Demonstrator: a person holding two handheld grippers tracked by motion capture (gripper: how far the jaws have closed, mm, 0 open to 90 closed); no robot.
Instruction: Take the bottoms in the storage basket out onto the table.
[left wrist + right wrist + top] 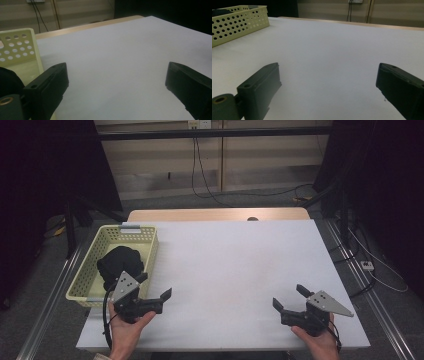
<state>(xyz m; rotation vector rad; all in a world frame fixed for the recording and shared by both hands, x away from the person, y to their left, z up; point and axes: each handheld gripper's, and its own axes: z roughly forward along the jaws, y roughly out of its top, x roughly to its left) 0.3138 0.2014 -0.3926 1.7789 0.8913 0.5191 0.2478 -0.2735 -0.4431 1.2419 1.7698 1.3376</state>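
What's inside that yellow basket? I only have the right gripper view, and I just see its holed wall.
Observer: A bundled black cloth lies in the yellow basket.
Operator: Is the left gripper holding it?
Observer: No. The left gripper is beside the basket's near right corner, jaws spread with nothing between them.
Operator: And where does my right gripper sit on the table?
Observer: The right gripper is near the front right of the white tabletop, jaws open, far from the basket.
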